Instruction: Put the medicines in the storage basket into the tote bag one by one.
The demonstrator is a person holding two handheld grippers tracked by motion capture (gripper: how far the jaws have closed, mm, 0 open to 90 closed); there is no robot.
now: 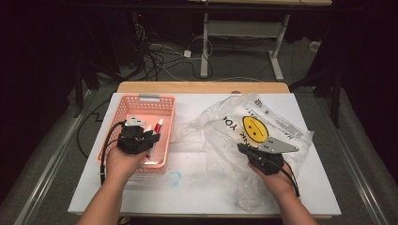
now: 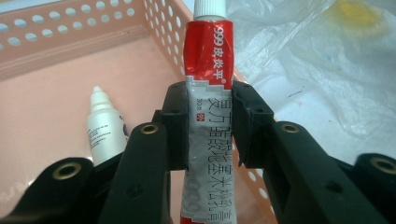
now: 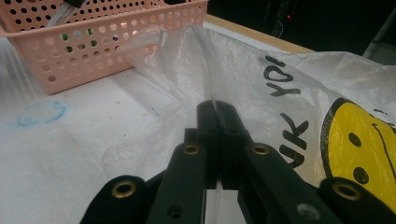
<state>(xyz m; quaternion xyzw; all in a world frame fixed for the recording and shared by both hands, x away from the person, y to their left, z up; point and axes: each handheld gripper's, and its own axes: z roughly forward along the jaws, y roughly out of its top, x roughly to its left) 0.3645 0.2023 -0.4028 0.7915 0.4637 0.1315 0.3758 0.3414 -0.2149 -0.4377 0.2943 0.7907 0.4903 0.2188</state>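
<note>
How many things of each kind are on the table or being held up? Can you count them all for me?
Pink basket: 1
Red and white tube, held by the left gripper: 1
Small white bottle in the basket: 1
Plastic bag with a yellow smiley face, pinched by the right gripper: 1
Total: 4 things

A white table (image 1: 197, 187) bears a pink basket (image 1: 123, 108) and a plastic bag (image 1: 220, 140).

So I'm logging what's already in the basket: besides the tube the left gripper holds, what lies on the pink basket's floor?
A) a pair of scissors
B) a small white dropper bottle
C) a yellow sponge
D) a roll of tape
B: the left gripper view shows a small white dropper bottle lying on the floor of the pink basket, beside the held tube.
</note>
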